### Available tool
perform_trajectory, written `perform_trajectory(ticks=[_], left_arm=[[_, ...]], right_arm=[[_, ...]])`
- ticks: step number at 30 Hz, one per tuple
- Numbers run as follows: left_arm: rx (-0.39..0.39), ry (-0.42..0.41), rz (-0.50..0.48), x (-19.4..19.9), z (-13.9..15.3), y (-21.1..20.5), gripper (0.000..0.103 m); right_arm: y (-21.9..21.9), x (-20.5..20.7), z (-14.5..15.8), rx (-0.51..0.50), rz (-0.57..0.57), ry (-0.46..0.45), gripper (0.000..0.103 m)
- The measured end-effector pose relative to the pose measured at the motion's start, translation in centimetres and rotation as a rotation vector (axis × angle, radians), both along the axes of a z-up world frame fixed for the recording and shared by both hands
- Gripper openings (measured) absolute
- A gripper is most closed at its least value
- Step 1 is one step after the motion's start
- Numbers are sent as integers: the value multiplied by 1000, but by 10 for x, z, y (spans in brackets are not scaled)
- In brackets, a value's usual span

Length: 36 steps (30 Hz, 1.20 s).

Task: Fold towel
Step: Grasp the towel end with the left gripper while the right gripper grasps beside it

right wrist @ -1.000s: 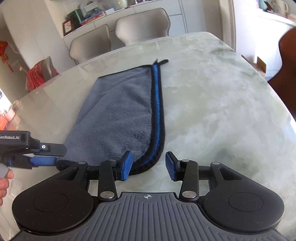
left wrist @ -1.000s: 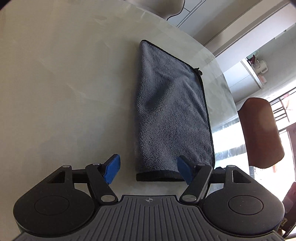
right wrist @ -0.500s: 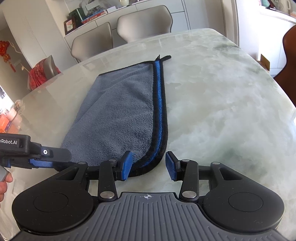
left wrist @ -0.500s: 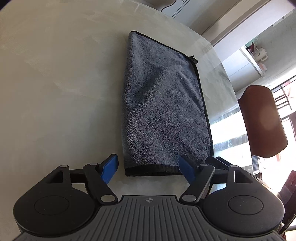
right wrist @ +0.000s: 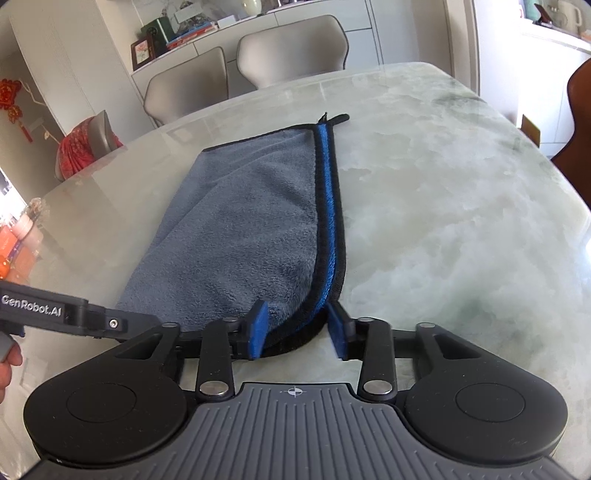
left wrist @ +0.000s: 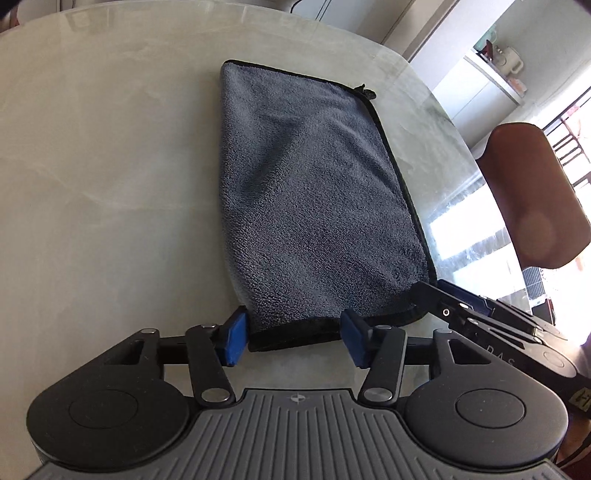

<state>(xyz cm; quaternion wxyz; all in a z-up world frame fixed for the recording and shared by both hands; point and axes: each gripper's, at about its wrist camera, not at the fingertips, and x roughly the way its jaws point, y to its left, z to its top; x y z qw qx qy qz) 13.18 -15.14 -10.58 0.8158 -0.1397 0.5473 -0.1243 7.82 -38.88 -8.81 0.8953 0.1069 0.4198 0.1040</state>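
A grey towel [left wrist: 310, 192] with black trim lies folded in half lengthwise on the marble table [left wrist: 110, 166]. In the right wrist view the towel [right wrist: 240, 229] shows a blue inner layer along its right edge. My left gripper [left wrist: 293, 338] is open, its blue pads straddling the towel's near left corner. My right gripper [right wrist: 299, 328] is open, its pads on either side of the near right corner. Each gripper shows at the side of the other's view: the right one [left wrist: 480, 317] and the left one [right wrist: 74, 317].
A brown chair [left wrist: 532, 195] stands past the table's right edge. Two pale chairs [right wrist: 291, 48] stand at the far side, a red-draped chair [right wrist: 85, 147] at the far left. A white cabinet with books [right wrist: 177, 33] is behind them.
Both grippers have moved forward onto the towel's near edge. The pads now straddle its two near corners. Both stay open.
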Motion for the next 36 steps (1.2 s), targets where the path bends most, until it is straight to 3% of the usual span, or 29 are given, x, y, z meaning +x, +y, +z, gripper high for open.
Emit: perform_trajectory(ticks=[6, 8, 11, 21, 29, 36], left_arm=[[7, 12, 11, 2, -1, 4, 38], [7, 16, 9, 2, -2, 6, 24], [-5, 24, -1, 2, -1, 9, 15], [-47, -15, -3, 23, 32, 21, 13], [-1, -121, -16, 91, 68, 25, 14], [42, -110, 0, 156, 57, 22, 15]], right_arm=[[-5, 4, -3, 80, -29, 29, 15], [-8, 4, -3, 123, -44, 42, 14], [-14, 4, 0, 188, -71, 46, 14], [-37, 29, 27, 445, -142, 30, 14], [-37, 94, 45, 449, -132, 0, 14], [-34, 156, 32, 421, -161, 40, 14]])
